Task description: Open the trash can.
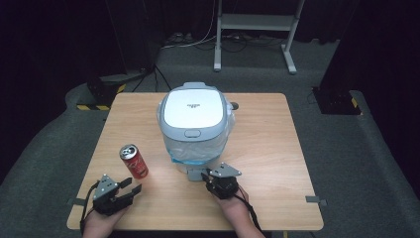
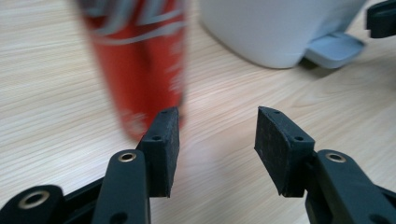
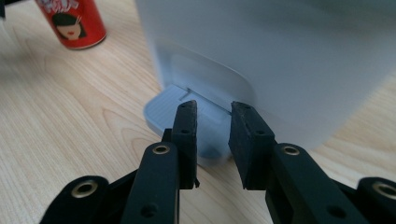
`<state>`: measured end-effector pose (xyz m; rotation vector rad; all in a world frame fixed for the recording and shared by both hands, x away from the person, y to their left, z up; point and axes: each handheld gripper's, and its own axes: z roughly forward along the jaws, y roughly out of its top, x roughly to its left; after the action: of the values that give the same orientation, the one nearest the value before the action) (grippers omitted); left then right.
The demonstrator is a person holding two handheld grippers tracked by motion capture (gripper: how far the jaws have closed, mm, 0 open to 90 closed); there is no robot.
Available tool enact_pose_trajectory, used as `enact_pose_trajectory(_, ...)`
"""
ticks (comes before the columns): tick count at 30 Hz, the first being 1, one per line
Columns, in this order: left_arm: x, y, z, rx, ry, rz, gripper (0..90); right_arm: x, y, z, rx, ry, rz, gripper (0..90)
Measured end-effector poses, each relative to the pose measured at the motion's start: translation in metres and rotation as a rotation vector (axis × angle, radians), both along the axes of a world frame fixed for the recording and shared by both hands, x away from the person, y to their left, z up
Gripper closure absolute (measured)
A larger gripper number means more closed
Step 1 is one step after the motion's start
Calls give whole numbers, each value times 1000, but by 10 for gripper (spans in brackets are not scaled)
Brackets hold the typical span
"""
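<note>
High view: wooden tabletop carrying a white pedal bin at centre, a red can standing to its near left.
Bin: sitting mid-tabletop, lid down, clear liner bulging under the rim, grey foot pedal sticking out at the near side.
Can: standing upright, left of the bin and apart from it, just far of the left tool.
Left tool: lying low at the near left corner, pointing right and far toward the can.
Left tool state: standing open, nothing between the pads; in the left gripper view the can is blurring past beyond the left pad, not inside the gap.
Right tool: sitting at the near side of the bin, tips right at the pedal.
Right tool state: jaws standing narrowly apart, gripping nothing; in the right gripper view the pedal is lying just beyond and below the tips; contact, cannot tell.
Hands: both coming in from the near edge, each holding its tool.
Background: dark floor, a white stand far behind the tabletop.
</note>
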<state>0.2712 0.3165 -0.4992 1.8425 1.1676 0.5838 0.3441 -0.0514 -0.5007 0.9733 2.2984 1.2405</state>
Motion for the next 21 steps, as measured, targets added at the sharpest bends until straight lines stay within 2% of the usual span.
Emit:
enact_pose_trajectory(4, 5, 15, -5, 18, -1, 73, 467, 3, 10, -1, -15, -1, 19, 721)
enact_pose_trajectory(8, 13, 22, -15, 76, 18, 124, 436, 5, 16, -6, -41, 9, 32, 683)
enact_pose_trajectory(11, 19, 25, -21, 108, 34, 151, 416, 4, 18, -9, -41, 0, 28, 671)
enact_pose_trajectory(13, 22, 25, -24, 113, 40, 172, 411, 4, 18, -10, -35, -7, 29, 670)
enact_pose_trajectory(15, 26, 24, -27, 120, 54, 187, 402, 4, 19, -11, -51, -19, 34, 670)
enact_pose_trajectory(18, 28, 24, -28, 129, 56, 198, 395, 5, 19, -11, -49, -4, 36, 672)
enact_pose_trajectory(21, 31, 25, -29, 110, 79, 216, 397, 5, 20, -12, -49, -6, 35, 677)
